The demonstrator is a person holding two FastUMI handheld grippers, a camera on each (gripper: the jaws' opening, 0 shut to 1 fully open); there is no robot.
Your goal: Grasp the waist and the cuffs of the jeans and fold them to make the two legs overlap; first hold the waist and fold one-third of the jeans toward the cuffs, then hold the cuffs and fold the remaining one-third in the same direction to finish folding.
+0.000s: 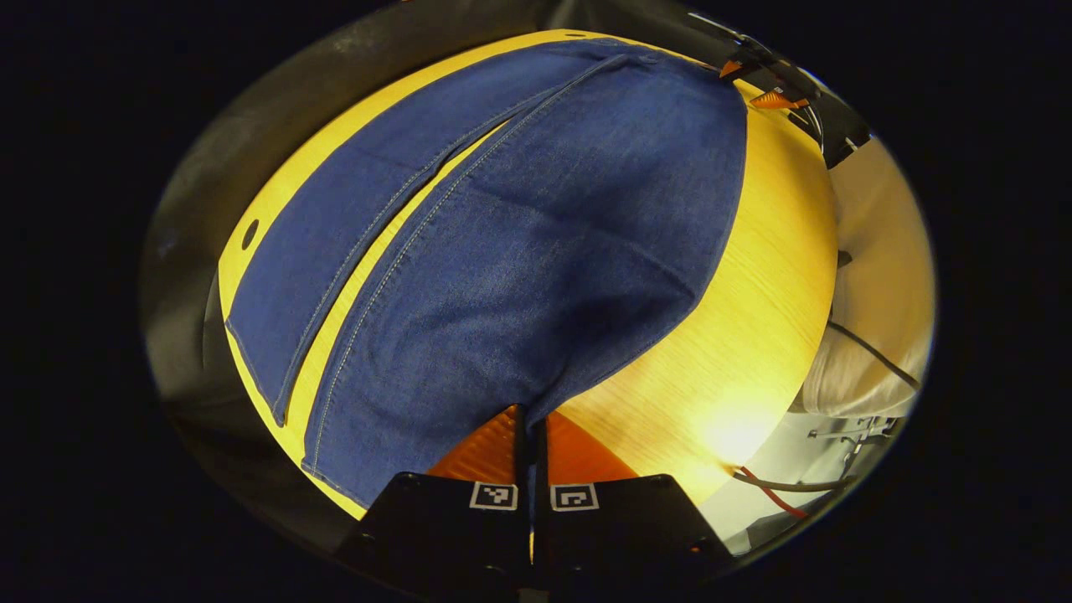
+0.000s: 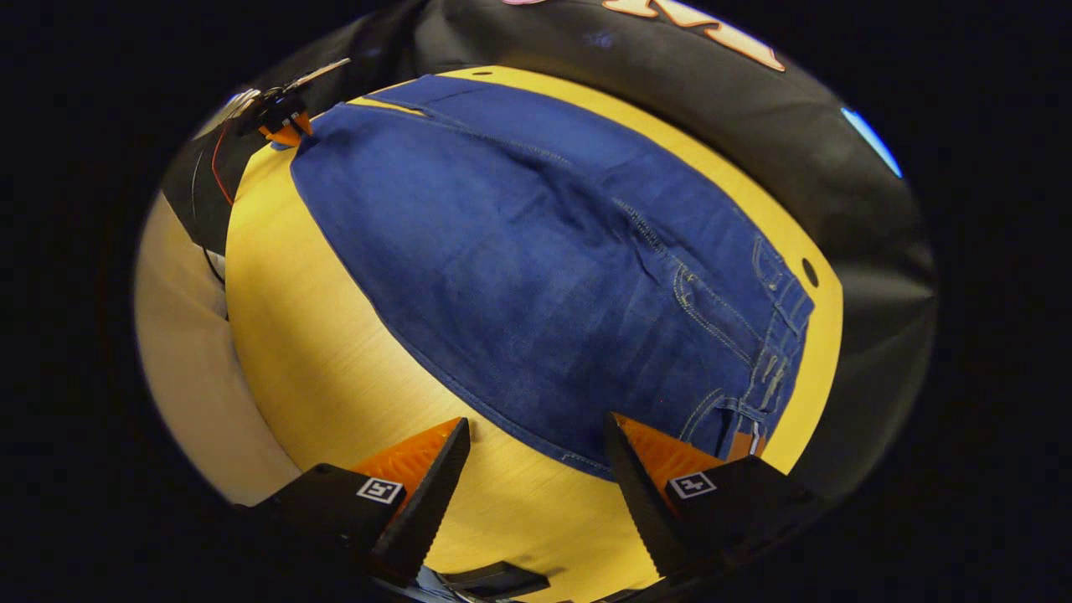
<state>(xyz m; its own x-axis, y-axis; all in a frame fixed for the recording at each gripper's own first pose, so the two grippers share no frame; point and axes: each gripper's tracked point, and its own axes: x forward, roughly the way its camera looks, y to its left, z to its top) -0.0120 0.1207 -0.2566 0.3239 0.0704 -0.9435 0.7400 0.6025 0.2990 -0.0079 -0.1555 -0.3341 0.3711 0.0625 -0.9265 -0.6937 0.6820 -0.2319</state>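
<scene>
Blue jeans point(image 1: 536, 234) lie flat on the yellow wooden table point(image 1: 754, 335), legs side by side with a narrow gap between them. My left gripper point(image 1: 529, 423) is shut on the near leg's cuff corner, and the denim runs in between its fingers. In the right gripper view the jeans point(image 2: 536, 251) spread out with the waistband point(image 2: 779, 335) at the right. My right gripper point(image 2: 538, 434) stands open at the near hip edge below the waistband, its right finger point(image 2: 636, 469) over the denim. Each gripper appears far off in the other's view: the right gripper point(image 1: 758, 79) and the left gripper point(image 2: 280, 113).
The table point(image 2: 335, 360) has a small round hole near its far edge point(image 1: 249, 233) point(image 2: 809, 272). The black booth wall point(image 2: 879, 276) stands close behind. A white fabric mass point(image 1: 879, 276) and cables point(image 1: 775, 494) lie past the table's near side.
</scene>
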